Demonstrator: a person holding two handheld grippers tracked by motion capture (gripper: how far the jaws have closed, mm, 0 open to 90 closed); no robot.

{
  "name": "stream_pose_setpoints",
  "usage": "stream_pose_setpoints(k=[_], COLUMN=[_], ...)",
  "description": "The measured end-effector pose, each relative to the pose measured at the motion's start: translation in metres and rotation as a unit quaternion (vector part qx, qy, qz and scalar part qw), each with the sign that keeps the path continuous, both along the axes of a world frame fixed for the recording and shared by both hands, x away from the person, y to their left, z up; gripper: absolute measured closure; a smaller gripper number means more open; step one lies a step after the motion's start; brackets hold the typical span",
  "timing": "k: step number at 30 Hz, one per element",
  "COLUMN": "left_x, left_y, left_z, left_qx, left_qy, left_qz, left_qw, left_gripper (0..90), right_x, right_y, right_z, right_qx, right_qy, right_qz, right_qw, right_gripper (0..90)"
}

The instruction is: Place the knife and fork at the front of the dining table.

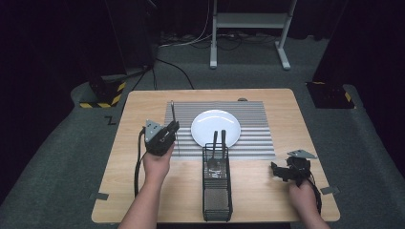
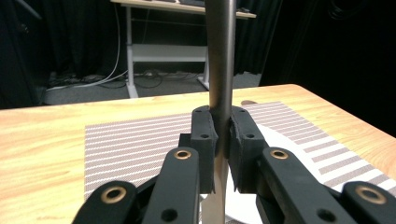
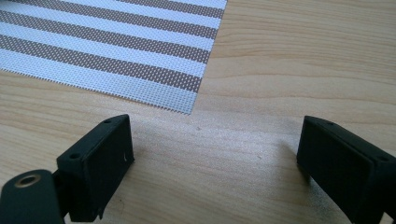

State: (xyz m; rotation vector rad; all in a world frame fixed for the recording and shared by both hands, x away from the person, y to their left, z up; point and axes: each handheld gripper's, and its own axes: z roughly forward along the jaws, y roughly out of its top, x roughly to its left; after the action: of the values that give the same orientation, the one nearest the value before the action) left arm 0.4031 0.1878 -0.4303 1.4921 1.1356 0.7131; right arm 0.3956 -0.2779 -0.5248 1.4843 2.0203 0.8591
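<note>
Right, two grippers were on the table, one in each of my hands. My left gripper point(image 1: 168, 131) was pinching a slim metal utensil point(image 1: 173, 112) by its shaft, jaws pressed tight on it; in the left gripper view the rod point(image 2: 221, 56) rose straight up between the pads. It sat over the left edge of the one striped placemat point(image 1: 253, 143), just beside the single white plate point(image 1: 216, 128). One black wire caddy point(image 1: 217, 188) stood in front of the plate, with two dark handles point(image 1: 218, 138) sticking up from it. My right gripper point(image 1: 282, 172) rested low near the mat's corner point(image 3: 187, 105), jaws spread wide, nothing between them.
</note>
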Motion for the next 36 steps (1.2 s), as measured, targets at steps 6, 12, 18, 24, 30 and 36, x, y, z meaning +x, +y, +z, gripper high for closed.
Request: stream_pose_setpoints(k=[6,12,18,24,30,36], left_x=[0.01,0.023,0.032,0.041,0.053,0.067], left_y=[0.008,0.007,0.005,0.003,-0.002,-0.003], left_z=[-0.006,-0.01,-0.016,-0.019,-0.026,-0.034], left_qx=[-0.006,0.015,0.013,0.007,-0.004,-0.017], left_qy=[0.025,0.048,0.062,0.07,0.08,0.096], left_qz=[0.001,0.004,0.006,0.014,0.03,0.048], left_qw=[0.9997,0.9987,0.998,0.9974,0.9963,0.994], left_gripper=[81.4,81.3,81.3,81.3,81.7,81.8], right_x=[0.0,0.0,0.0,0.0,0.0,0.0], right_y=[0.0,0.0,0.0,0.0,0.0,0.0], right_z=[0.0,0.0,0.0,0.0,0.0,0.0], right_qx=[0.0,0.0,0.0,0.0,0.0,0.0], right_qy=[0.0,0.0,0.0,0.0,0.0,0.0], right_qz=[0.0,0.0,0.0,0.0,0.0,0.0], right_qw=[1.0,1.0,1.0,1.0,1.0,1.0], right_gripper=[10.2,10.3,10.2,10.2,10.2,10.2])
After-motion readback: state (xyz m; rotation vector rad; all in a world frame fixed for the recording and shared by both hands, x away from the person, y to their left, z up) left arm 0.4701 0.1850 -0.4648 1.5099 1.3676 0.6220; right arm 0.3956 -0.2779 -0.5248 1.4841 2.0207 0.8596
